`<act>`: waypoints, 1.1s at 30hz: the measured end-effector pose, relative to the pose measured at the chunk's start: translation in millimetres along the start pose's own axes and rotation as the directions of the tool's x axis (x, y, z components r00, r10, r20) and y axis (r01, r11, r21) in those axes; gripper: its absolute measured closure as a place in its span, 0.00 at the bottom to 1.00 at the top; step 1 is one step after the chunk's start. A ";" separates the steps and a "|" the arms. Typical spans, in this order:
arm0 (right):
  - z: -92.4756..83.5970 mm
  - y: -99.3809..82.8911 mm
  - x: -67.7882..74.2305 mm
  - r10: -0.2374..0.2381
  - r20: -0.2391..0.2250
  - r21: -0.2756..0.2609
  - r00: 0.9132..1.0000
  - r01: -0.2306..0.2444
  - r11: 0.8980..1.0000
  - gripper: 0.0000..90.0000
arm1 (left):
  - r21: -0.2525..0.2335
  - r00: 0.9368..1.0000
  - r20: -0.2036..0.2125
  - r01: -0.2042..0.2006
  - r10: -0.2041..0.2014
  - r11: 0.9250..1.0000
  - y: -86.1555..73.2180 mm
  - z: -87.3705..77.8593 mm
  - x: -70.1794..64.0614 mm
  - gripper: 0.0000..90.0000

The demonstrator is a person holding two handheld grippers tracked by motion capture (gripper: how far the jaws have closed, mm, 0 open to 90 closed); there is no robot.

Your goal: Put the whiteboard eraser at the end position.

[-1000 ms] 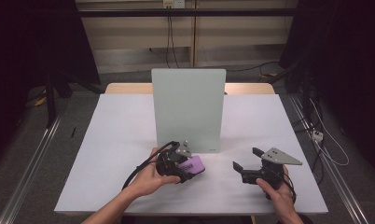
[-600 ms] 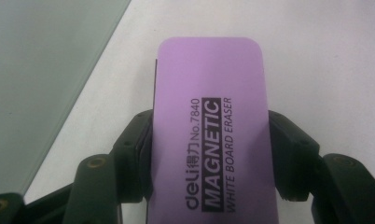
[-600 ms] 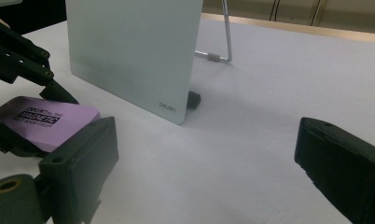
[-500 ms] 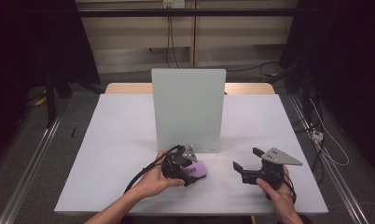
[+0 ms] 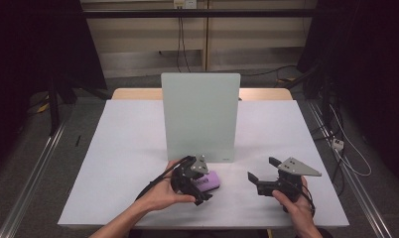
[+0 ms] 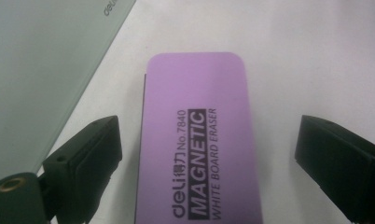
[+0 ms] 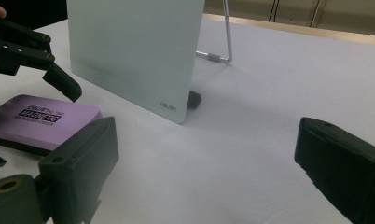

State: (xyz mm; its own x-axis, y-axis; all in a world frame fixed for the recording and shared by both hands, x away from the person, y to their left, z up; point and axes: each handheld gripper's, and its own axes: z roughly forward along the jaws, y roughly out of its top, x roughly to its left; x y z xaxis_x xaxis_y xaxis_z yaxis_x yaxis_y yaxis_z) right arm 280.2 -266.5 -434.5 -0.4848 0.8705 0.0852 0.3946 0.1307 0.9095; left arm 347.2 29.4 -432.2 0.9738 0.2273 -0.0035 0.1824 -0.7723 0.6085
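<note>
Up close, the left gripper (image 6: 206,154), jaws just opened, straddles the purple eraser (image 6: 197,140) without touching; its lettering reads clearly. From above, the right gripper (image 5: 265,168) gapes empty over bare table (image 5: 128,144) beside the upright board (image 5: 200,116)

My fixed high camera sits above the person's edge of the white rectangular table (image 5: 128,148) and looks forward and down, far enough back to take in the upright pale green glass board (image 5: 200,116). My left gripper camera looks steeply down, very close, with that board's edge (image 6: 45,70) at its left and the flat purple magnetic whiteboard eraser (image 6: 195,140) just beside it. My right gripper camera looks low and level at the board (image 7: 134,51). All three share board and eraser (image 7: 41,119).
</note>
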 end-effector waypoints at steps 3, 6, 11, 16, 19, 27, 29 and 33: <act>0.2 0.0 0.1 0.000 -0.002 0.000 1.000 0.000 1.000 0.07 | -0.042 0.999 -0.016 0.027 -0.028 0.999 -1.2 -4.2 1.6 0.08; -0.1 0.0 0.3 0.000 -0.002 -0.002 1.000 0.000 1.000 0.07 | -0.089 0.997 -0.050 0.053 -0.058 0.995 -3.0 -13.7 7.1 0.08; 0.2 0.1 0.2 0.002 -0.002 0.001 1.000 -0.002 1.000 0.07 | -0.197 0.989 -0.059 0.121 -0.135 0.973 -10.7 -35.1 15.8 0.07; 1.1 0.2 0.9 -0.003 -0.003 0.002 1.000 0.003 1.000 0.07 | -0.287 0.971 -0.099 0.180 -0.216 0.941 -20.8 -54.4 21.6 0.07; 1.7 0.1 0.8 -0.005 -0.005 0.005 1.000 0.005 1.000 0.07 | -0.340 0.960 -0.142 0.183 -0.243 0.922 -25.0 -63.7 22.3 0.07; 0.3 -0.1 0.5 0.001 0.001 0.002 1.000 -0.001 1.000 0.07 | -0.399 0.929 -0.193 0.219 -0.315 0.890 -50.2 -80.8 23.3 0.07; 0.3 -0.1 0.8 0.001 0.003 0.003 1.000 -0.001 1.000 0.07 | -0.408 0.922 -0.194 0.236 -0.336 0.882 -56.9 -85.7 24.3 0.07; 0.5 -0.2 2.3 -0.004 0.007 0.003 1.000 0.004 1.000 0.07 | -0.433 0.905 -0.226 0.238 -0.360 0.870 -67.4 -97.9 24.0 0.06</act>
State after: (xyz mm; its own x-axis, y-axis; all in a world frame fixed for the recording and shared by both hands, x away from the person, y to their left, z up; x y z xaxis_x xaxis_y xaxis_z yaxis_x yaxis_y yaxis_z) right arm 279.4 -264.2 -434.7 -0.4808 0.8733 0.0790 0.3954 0.1355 0.9084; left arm 345.0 145.0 -395.6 0.7853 0.6176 -0.0428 0.3312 -0.3608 0.8718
